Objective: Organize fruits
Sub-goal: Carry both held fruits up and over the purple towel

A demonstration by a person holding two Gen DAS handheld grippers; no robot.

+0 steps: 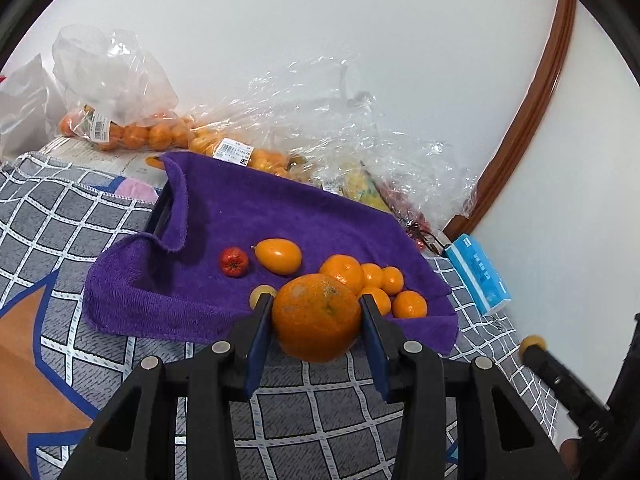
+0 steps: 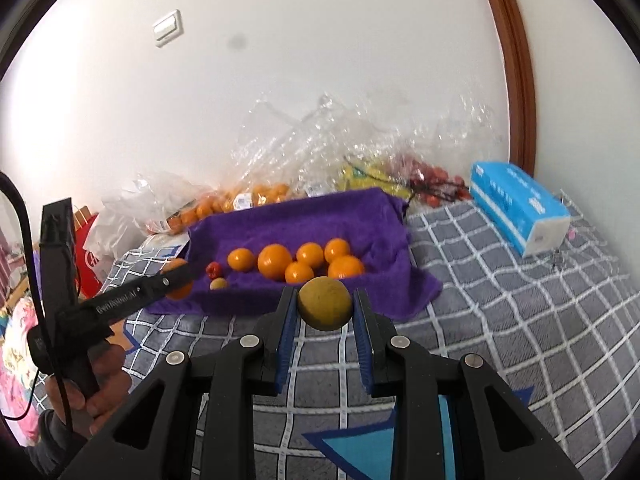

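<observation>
A bed point(image 2: 500, 280) in a grey checked cover carries a purple towel point(image 2: 320, 216), clear fruit bags point(image 1: 120, 128) along its wall edge, and a blue tissue pack point(image 2: 516, 204).

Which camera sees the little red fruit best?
The left wrist view. There the little red fruit sits clear and sharp on the purple towel, beside an oval orange fruit. In the right wrist view it is smaller, farther off and blurrier.

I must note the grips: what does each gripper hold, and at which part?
The left gripper holds a large orange by its opposite sides. The right gripper holds a yellow-brown round fruit, also by its sides.
</observation>
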